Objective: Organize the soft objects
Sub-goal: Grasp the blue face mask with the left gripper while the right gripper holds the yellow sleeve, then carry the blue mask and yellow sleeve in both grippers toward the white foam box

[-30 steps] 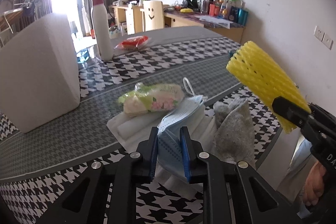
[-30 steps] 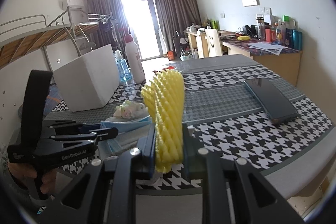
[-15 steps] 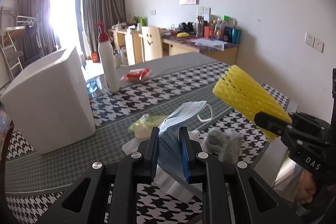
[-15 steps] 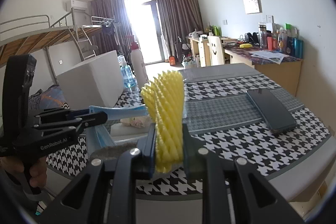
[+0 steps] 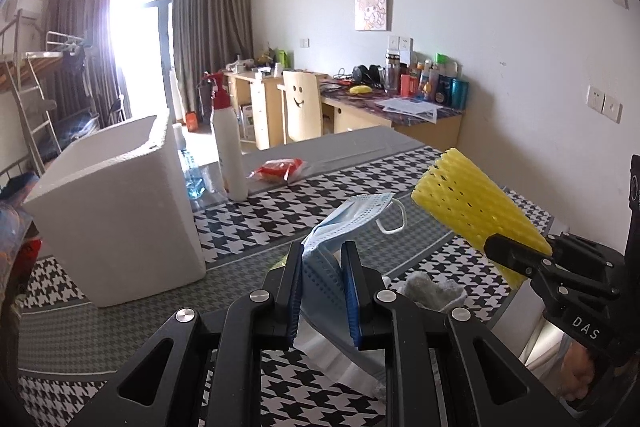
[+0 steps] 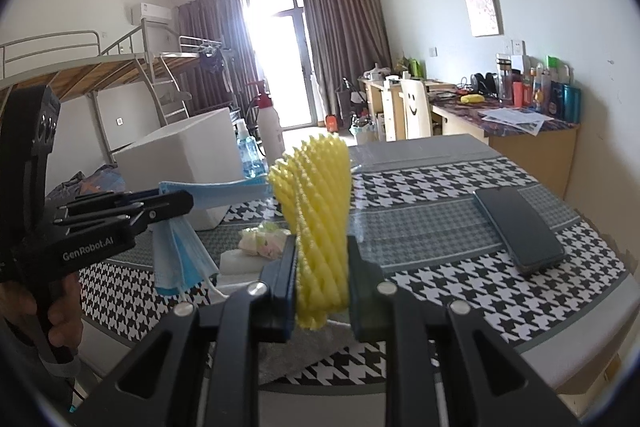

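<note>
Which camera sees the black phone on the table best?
The right wrist view: the black phone lies flat on the checked tablecloth, whole and unblocked. The left wrist view does not show it at all; it shows the face mask and yellow foam net.

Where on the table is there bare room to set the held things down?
Bare houndstooth cloth lies between the white foam box and the dark phone, and beyond toward the white pump bottle. The near edge is crowded: floral tissue pack, grey cloth.
</note>
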